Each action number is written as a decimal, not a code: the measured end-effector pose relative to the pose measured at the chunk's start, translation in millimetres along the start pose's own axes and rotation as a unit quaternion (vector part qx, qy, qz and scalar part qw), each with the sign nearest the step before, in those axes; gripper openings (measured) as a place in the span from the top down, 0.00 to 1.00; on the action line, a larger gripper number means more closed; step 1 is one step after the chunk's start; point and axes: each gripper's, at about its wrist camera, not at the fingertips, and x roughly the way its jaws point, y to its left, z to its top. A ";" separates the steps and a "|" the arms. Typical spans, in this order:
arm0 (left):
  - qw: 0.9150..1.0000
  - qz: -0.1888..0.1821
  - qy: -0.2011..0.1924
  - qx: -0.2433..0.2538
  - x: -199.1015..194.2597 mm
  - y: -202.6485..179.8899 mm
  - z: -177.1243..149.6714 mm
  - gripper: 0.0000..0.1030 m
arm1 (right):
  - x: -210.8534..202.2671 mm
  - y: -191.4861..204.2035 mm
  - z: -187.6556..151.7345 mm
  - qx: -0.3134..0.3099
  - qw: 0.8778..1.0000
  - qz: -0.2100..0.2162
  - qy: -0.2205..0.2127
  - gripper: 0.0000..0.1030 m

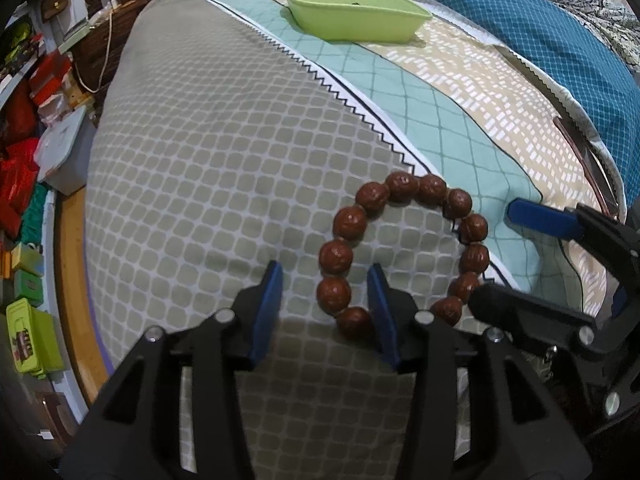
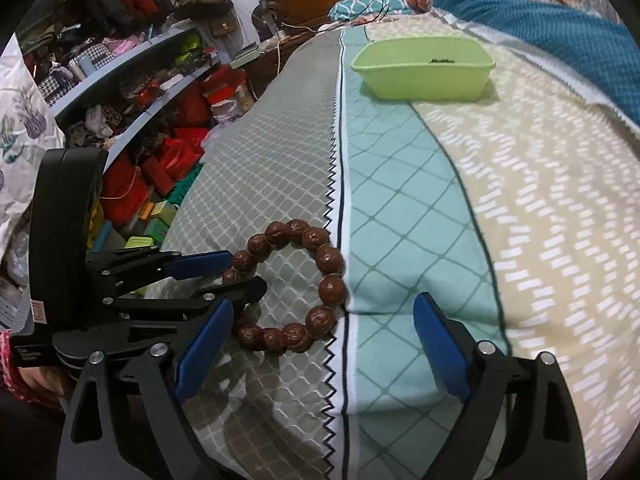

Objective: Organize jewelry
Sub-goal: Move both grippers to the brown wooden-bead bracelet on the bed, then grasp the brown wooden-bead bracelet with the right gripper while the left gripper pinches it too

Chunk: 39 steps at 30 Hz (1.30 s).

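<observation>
A bracelet of large brown carved beads (image 1: 404, 248) lies flat on the patterned bedspread (image 1: 224, 168); it also shows in the right wrist view (image 2: 296, 288). My left gripper (image 1: 326, 284) is open, low over the bed, its right finger (image 1: 382, 312) inside the bracelet's near rim. My right gripper (image 2: 324, 344) is open wide, just right of and behind the bracelet; its blue finger (image 1: 540, 216) shows at the right of the left wrist view. A light green tray (image 2: 424, 68) sits far back on the bed (image 1: 352, 12), with something small and dark inside.
A blue quilt (image 2: 560, 40) lies along the bed's far right. Cluttered shelves and red bags (image 2: 160, 120) stand left of the bed. A thin dark bangle (image 1: 584, 160) lies near the quilt's edge.
</observation>
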 end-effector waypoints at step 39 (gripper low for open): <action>0.995 -0.096 -0.002 -0.008 -4.2 -0.1 18.7 0.86 | 3.1 -17.3 14.7 -0.014 1.000 -0.019 -0.013 1.00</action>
